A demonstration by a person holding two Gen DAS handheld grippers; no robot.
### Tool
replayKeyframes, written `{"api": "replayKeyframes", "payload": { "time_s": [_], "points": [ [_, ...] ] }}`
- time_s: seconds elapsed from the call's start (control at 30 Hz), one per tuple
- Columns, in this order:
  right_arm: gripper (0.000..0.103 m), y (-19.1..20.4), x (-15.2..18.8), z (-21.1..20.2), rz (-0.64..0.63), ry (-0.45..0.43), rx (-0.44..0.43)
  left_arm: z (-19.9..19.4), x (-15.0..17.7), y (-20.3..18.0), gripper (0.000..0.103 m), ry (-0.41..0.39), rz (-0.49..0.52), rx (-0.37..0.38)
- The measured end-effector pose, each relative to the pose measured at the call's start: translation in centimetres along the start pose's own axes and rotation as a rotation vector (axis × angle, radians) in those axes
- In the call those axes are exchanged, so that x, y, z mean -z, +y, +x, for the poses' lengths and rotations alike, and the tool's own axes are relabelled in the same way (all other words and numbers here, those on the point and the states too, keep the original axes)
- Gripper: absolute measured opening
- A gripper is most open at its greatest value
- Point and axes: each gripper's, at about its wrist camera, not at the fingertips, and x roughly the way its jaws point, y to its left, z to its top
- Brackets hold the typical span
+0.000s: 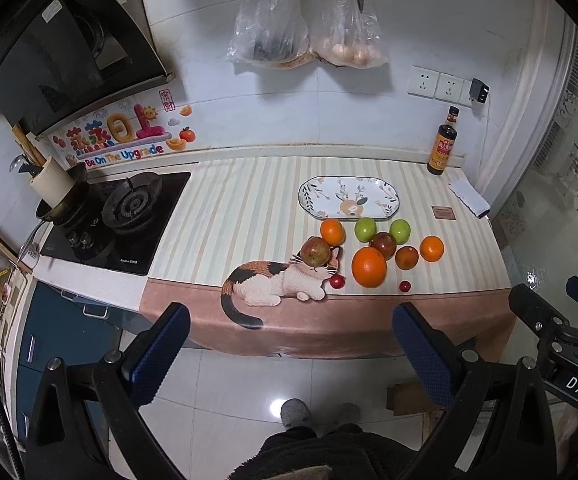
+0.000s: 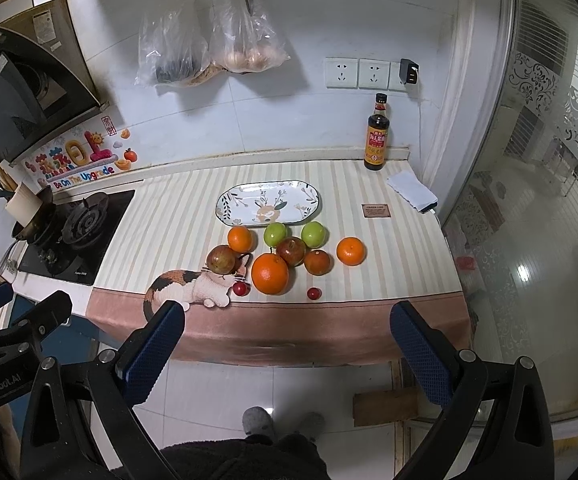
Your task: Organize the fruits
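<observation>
Several fruits lie on the striped cloth in front of an empty oval patterned plate [image 1: 349, 197] [image 2: 269, 204]: a large orange [image 1: 369, 267] [image 2: 270, 273], smaller oranges [image 1: 431, 248] [image 2: 351, 251], two green apples [image 1: 365, 229] [image 2: 275, 234], reddish apples [image 1: 315, 252] [image 2: 221, 259] and two small red fruits [image 1: 337, 281] [image 2: 313, 293]. My left gripper [image 1: 289, 340] hangs open over the floor, short of the counter edge. My right gripper [image 2: 287, 340] is open too, equally far back. Neither holds anything.
A gas hob [image 1: 129, 216] with a pan lies at the left. A dark sauce bottle [image 2: 377, 136] and a folded white cloth [image 2: 411, 190] sit at the back right. Bags and scissors hang on the wall. A person's feet [image 2: 261, 420] stand on the tiled floor below.
</observation>
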Motion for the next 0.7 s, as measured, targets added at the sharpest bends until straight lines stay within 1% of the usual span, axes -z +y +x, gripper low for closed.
{"api": "replayKeyframes", "payload": {
  "time_s": [0.7],
  "points": [
    [0.103,0.03,-0.11,-0.1,-0.002,-0.003,0.005,0.02,0.03,-0.16,0.103,-0.005,-0.006,0.002]
  ]
}}
